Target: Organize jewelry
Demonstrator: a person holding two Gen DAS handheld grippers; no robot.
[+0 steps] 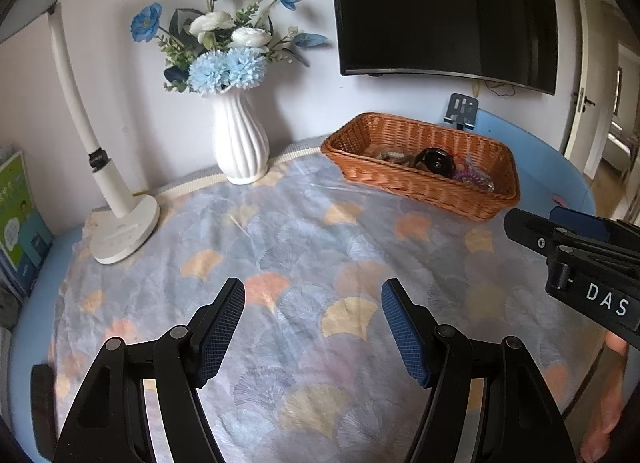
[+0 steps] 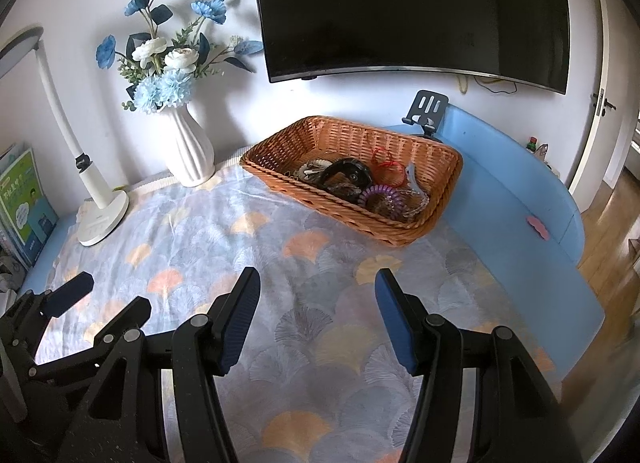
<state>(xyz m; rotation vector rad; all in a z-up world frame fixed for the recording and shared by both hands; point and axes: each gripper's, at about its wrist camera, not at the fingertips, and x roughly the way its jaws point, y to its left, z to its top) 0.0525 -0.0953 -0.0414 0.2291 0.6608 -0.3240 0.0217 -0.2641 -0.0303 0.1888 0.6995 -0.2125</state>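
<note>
On the far wall hangs a dark television (image 2: 416, 11), switched off, with a white door (image 2: 600, 103) to its right. Below it a blue table (image 2: 520, 223) carries a patterned cloth (image 2: 248, 247) printed with fan shapes in grey, peach and yellow. At the left edge of the cloth stands a white desk lamp (image 1: 116, 199), its curved neck rising to a round head, with books (image 1: 20, 219) upright beside it. A white ribbed vase (image 1: 240, 143) of blue and white artificial flowers (image 1: 216, 43) sits at the back of the cloth, near the wall.

To the right of the vase, a rectangular wicker basket (image 2: 436, 219) rests on the cloth's far right corner. The jewelry (image 2: 360, 183) lies heaped inside it: a dark glossy bangle (image 2: 344, 173), a purple coiled hair tie (image 2: 380, 195), a thin red cord loop (image 2: 386, 167), and a tangle of pale beads and chains too small to sort out. Behind the basket a small black phone stand (image 2: 428, 107) stands on the table.

Nearest the cameras, the left gripper (image 1: 312, 327) hovers above the cloth with its blue-padded fingers spread wide and nothing between them. The right gripper (image 2: 316, 319) hangs likewise, spread apart and empty, just to the right of the left one, both well short of the basket.
</note>
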